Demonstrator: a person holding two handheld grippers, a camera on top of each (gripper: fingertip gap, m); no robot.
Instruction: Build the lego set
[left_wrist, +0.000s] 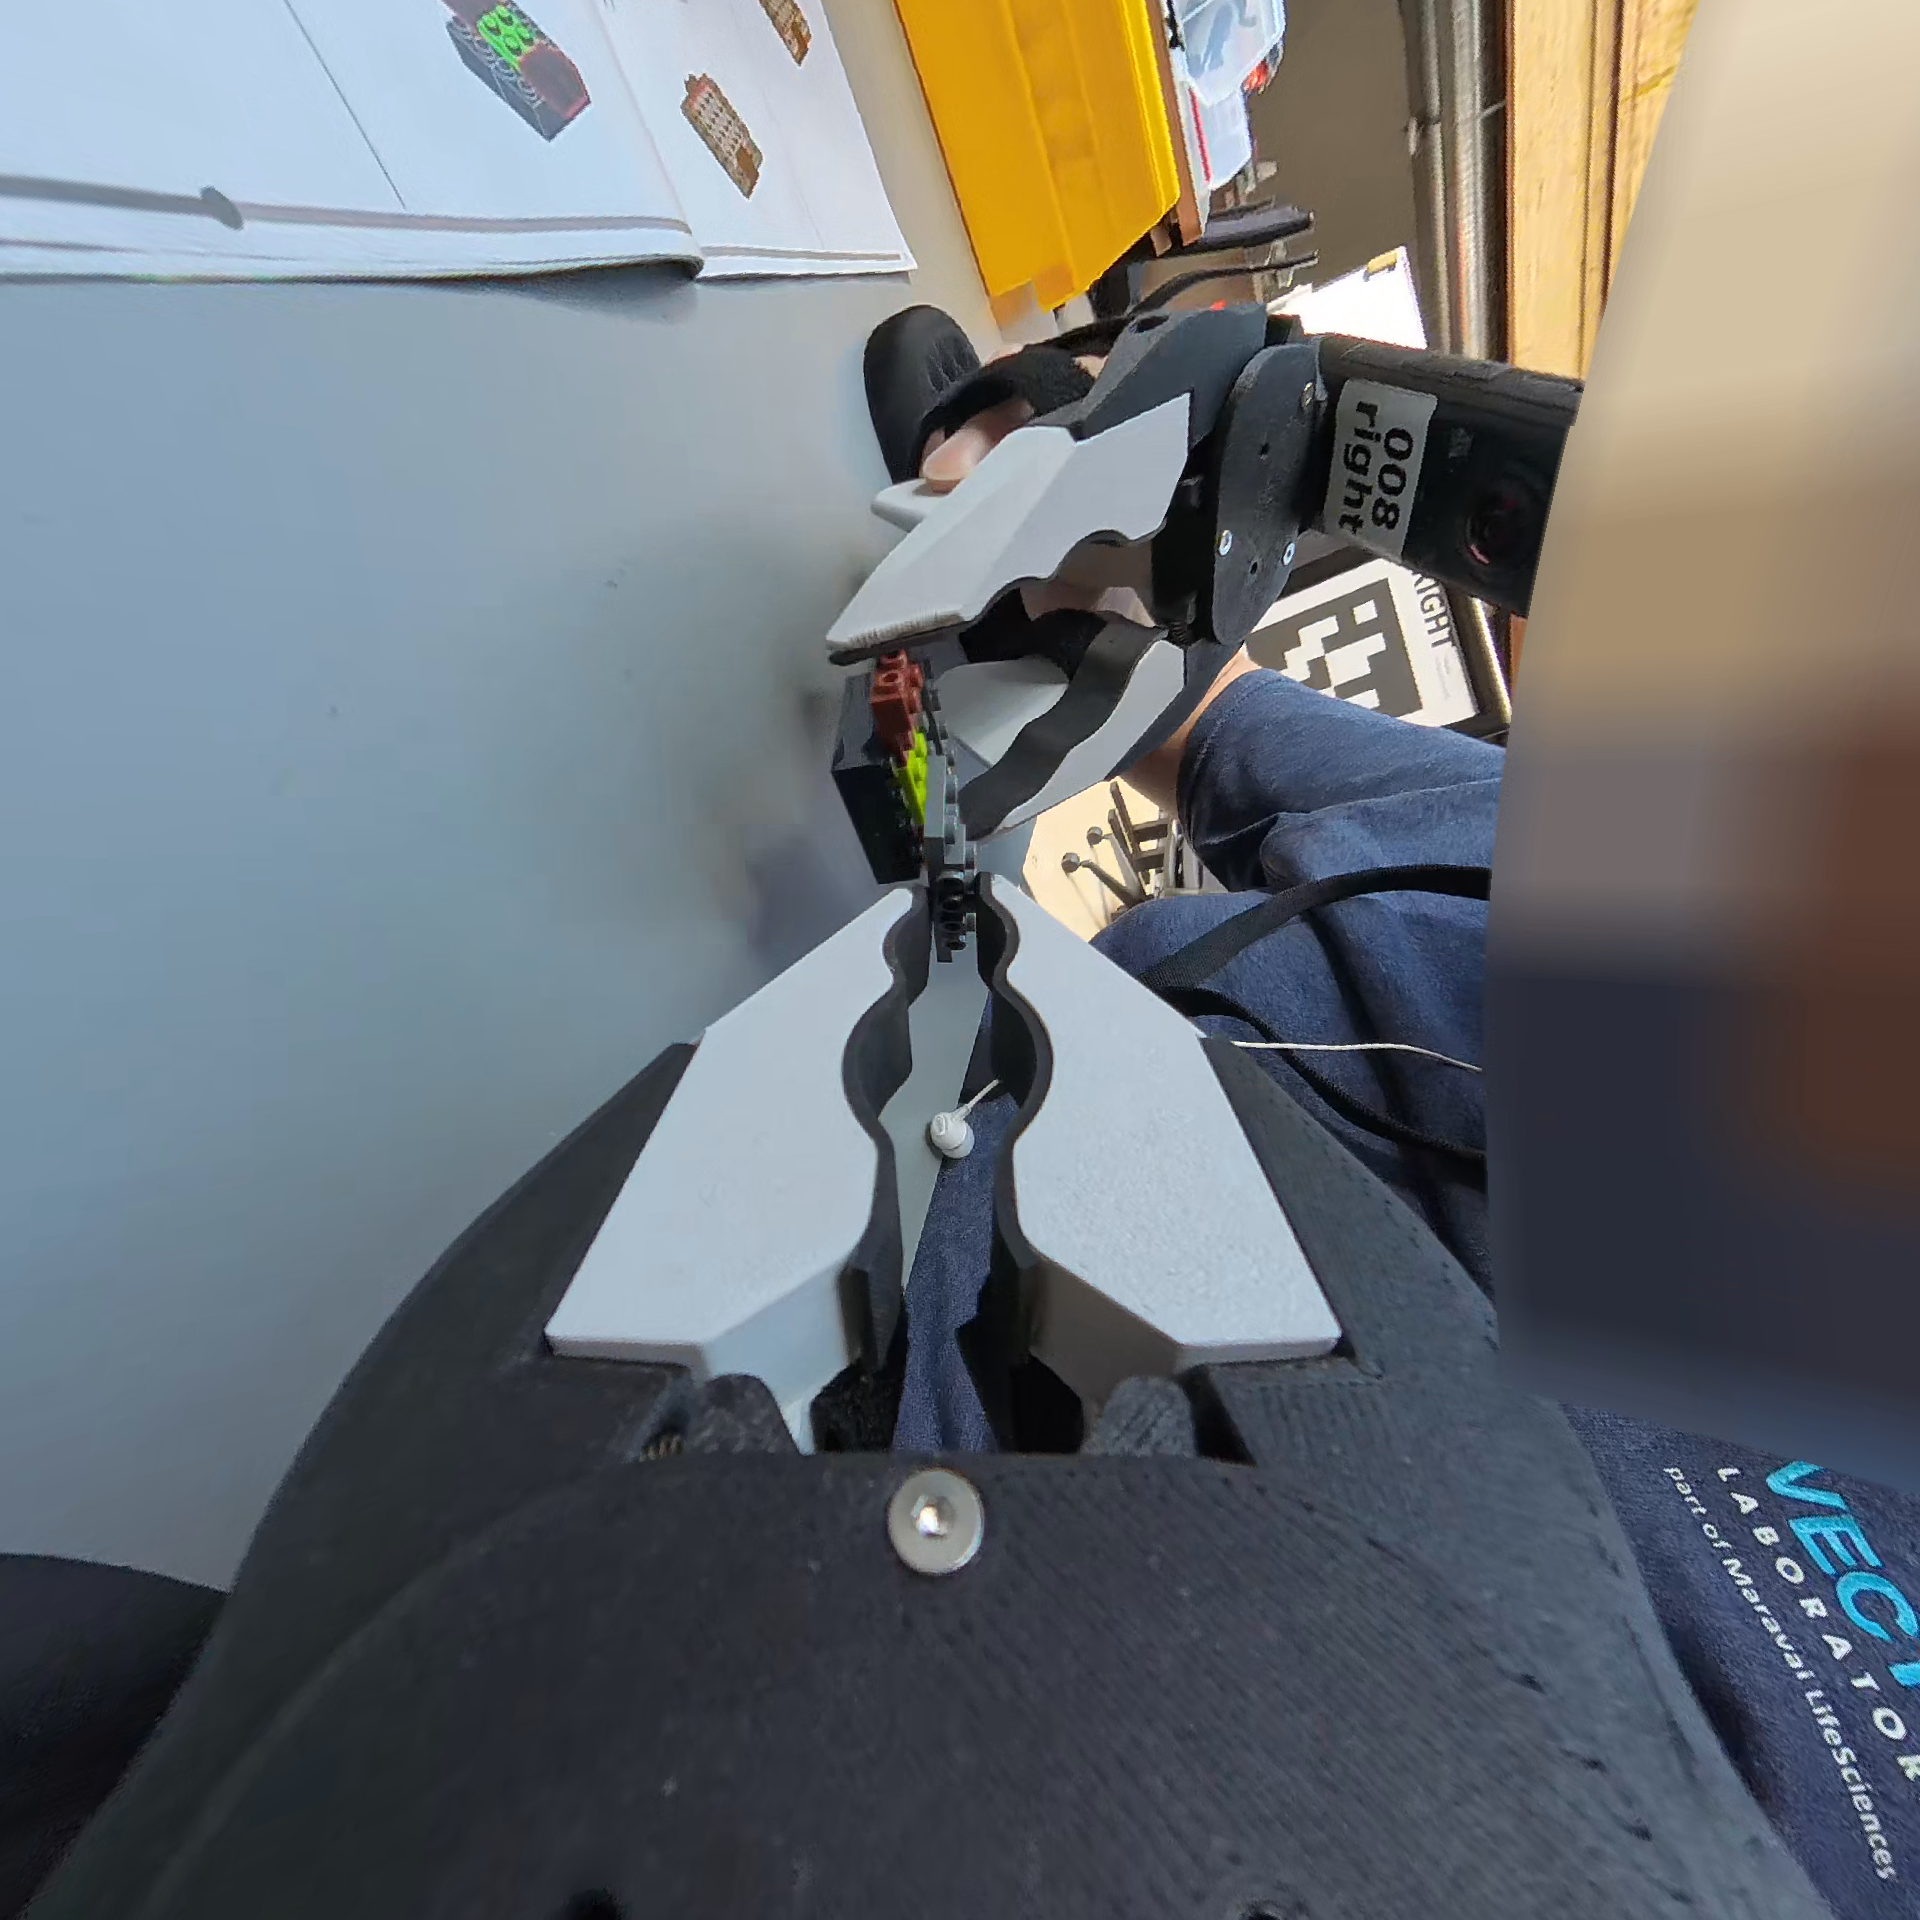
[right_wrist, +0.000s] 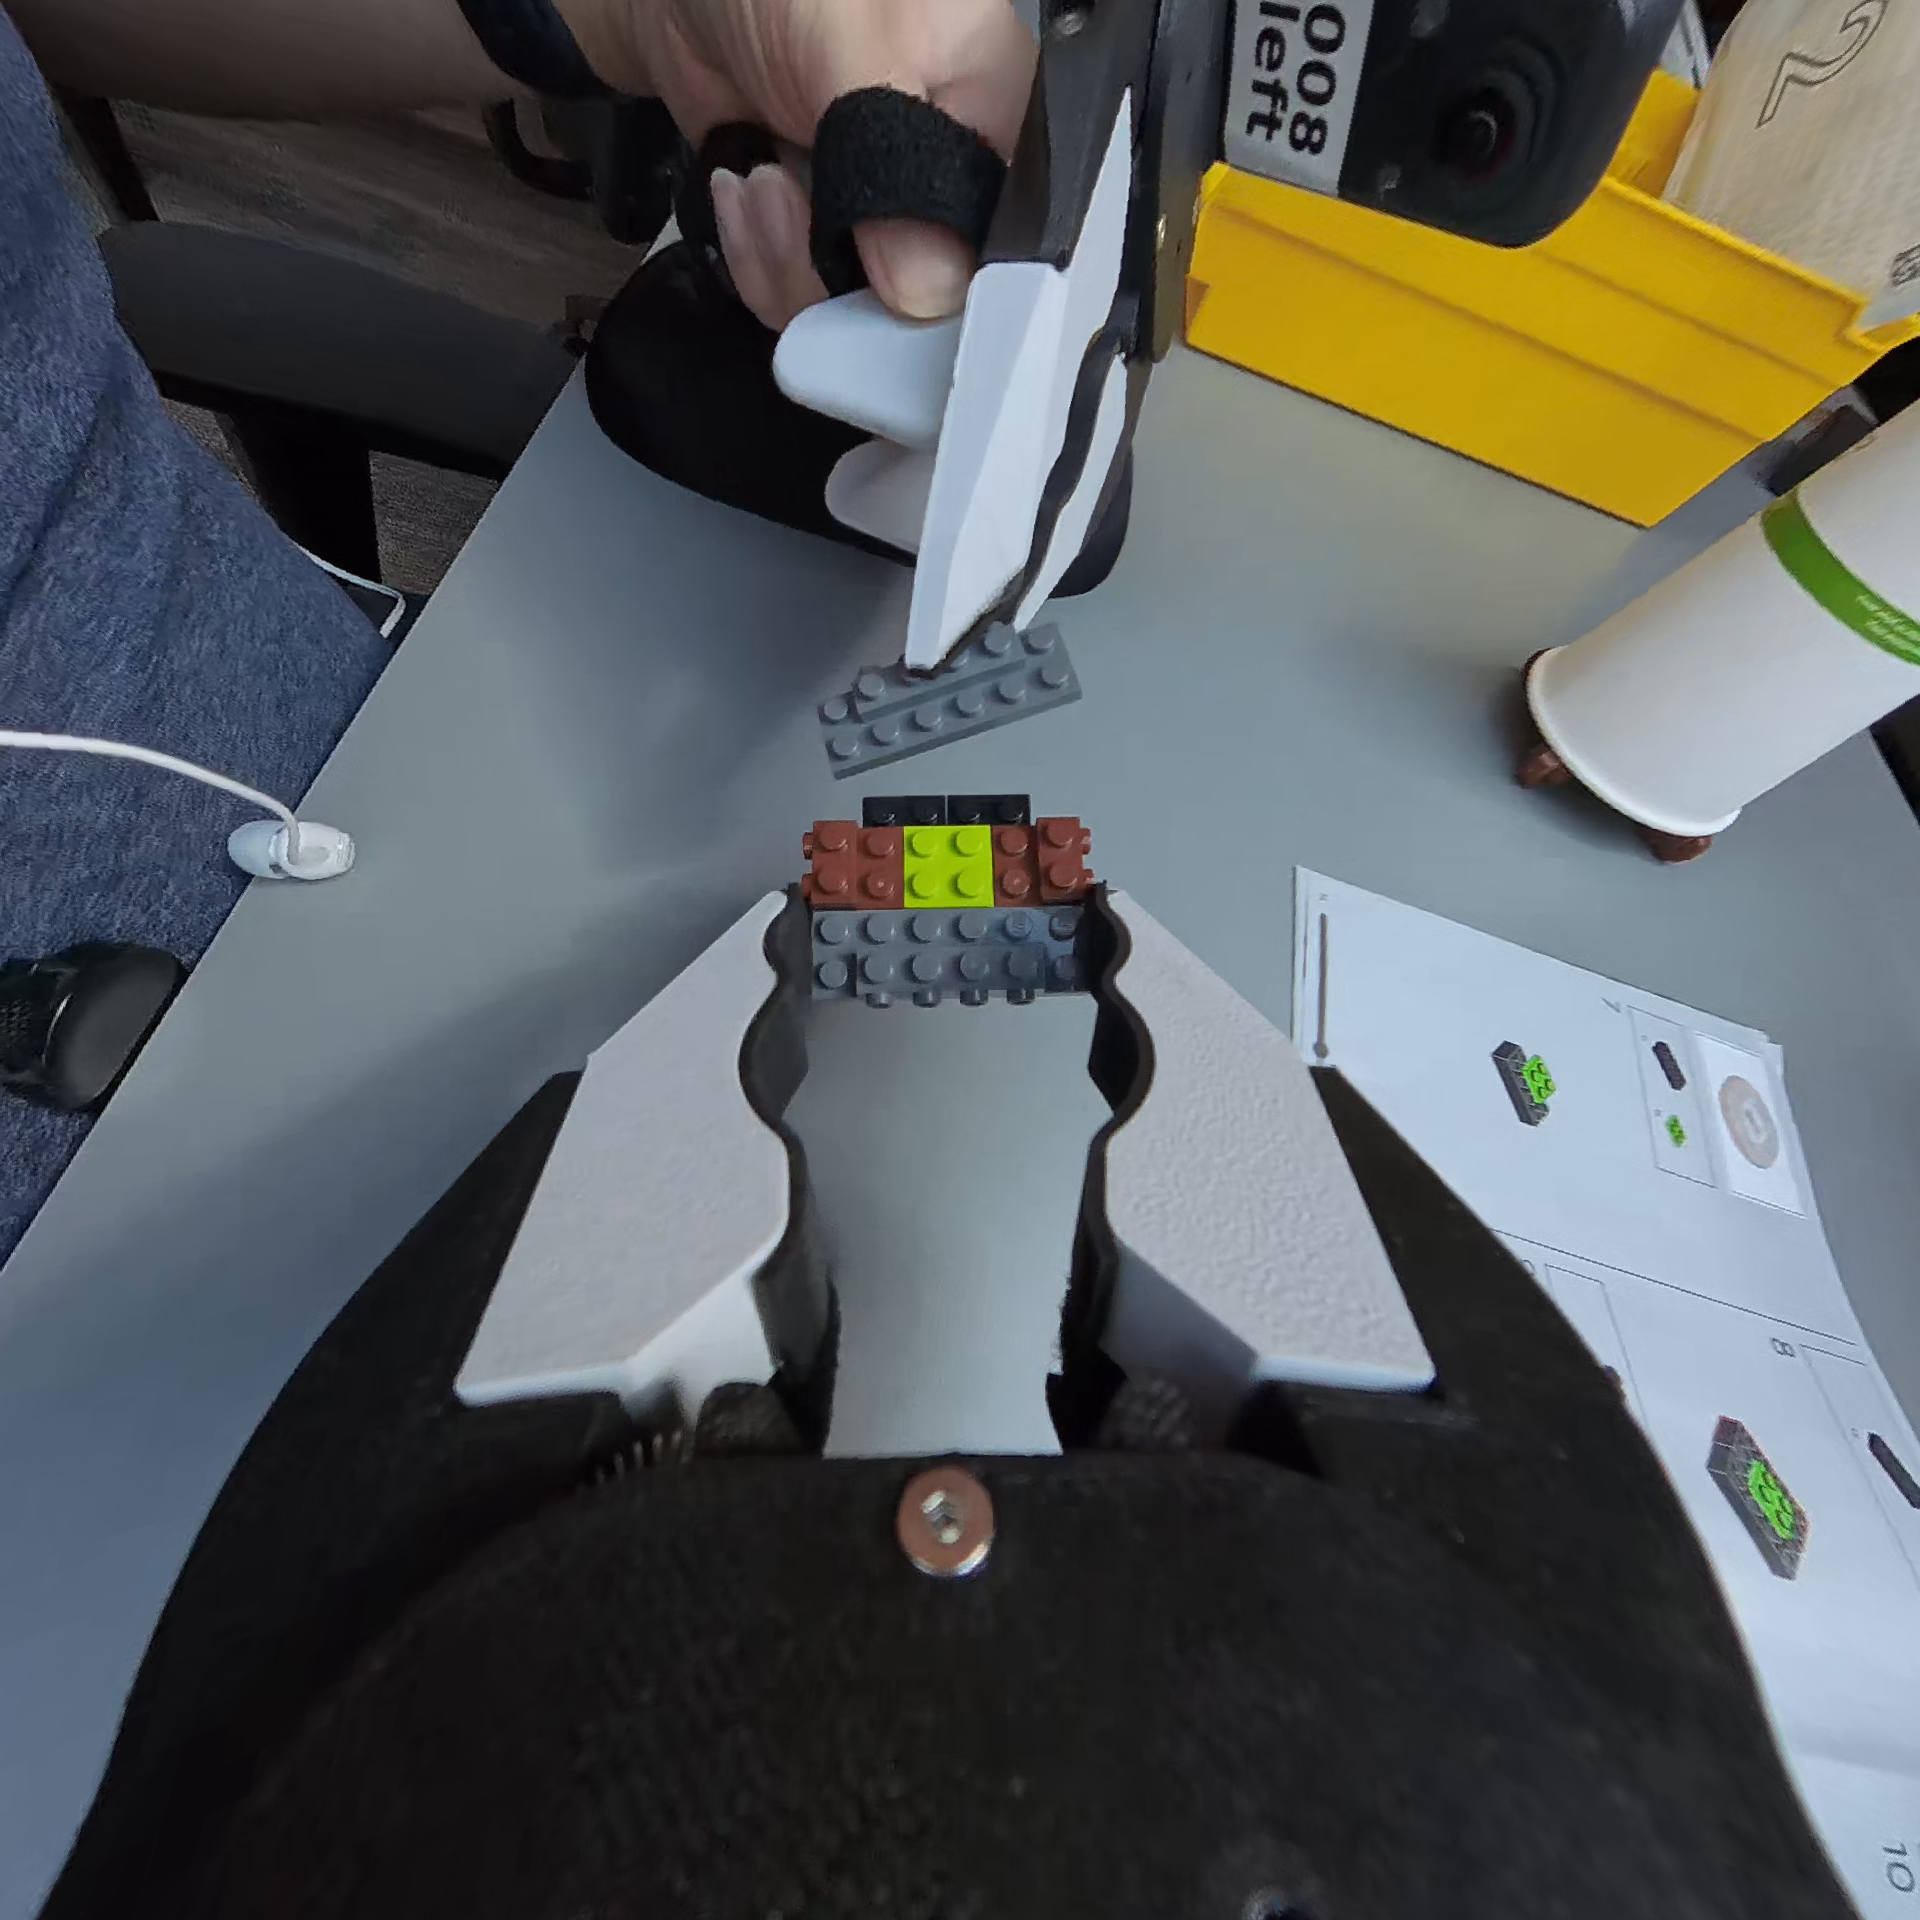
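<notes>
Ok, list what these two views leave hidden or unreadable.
- Left wrist view: the dark grey plate shows edge-on in the left hand-held gripper, so its studs can't be counted.
- Left wrist view: the lego assembly is partly covered by the right hand-held gripper.
- Right wrist view: the assembly's underside and its far black bricks are mostly hidden.
- Right wrist view: the paper cup is cut by the frame edge, and brown pieces lie half under it.

Lighting: bright, even, soft daylight cast in both views. Shadows: faint and diffuse on the desk (right_wrist: 1299, 665); a soft one beside the cup (right_wrist: 1704, 665). Glare: white fingers (right_wrist: 997, 457) nearly blown out. Focus: lego build (right_wrist: 951, 894) sharp; booklet (left_wrist: 343, 135) softened. Distortion: strong wide-angle bending at edges. Added blur patch at right of left wrist view.
</notes>
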